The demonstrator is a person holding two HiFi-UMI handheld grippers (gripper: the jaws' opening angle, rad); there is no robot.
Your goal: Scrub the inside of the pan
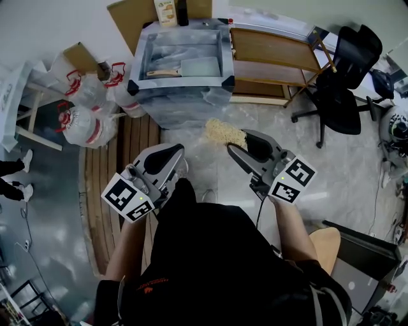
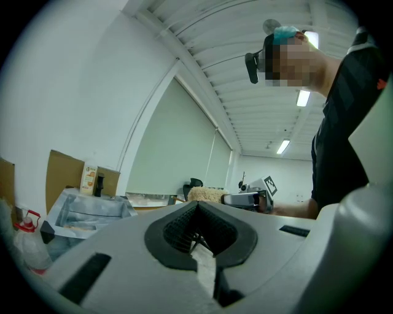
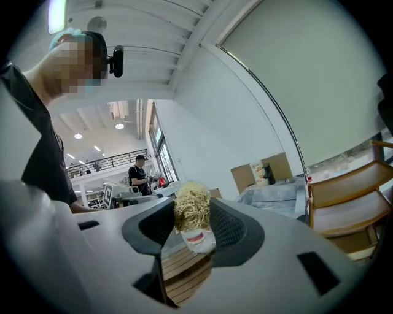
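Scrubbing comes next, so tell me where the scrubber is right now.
The straw-coloured scrubber is clamped in the jaws of the right gripper, near the head view's centre, just in front of the plastic-wrapped tub.

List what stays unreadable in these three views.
1. Head view: the grey pan-like thing in the plastic-wrapped basin is too small; its inside cannot be judged.
2. Right gripper view: the label on the scrubber is blurred, unreadable.
3. Head view: the print on the carton is too small.

The right gripper's (image 3: 191, 228) matt grey plastic jaws, lined with ribbed black pads, clamp a rough, straw-coloured fibre scrubber (image 3: 192, 205). Ahead of it, crinkled clear plastic film (image 1: 191, 105) wraps a dull metal sink (image 1: 182, 86). Below lies a glossy stone-look floor (image 1: 204, 172).
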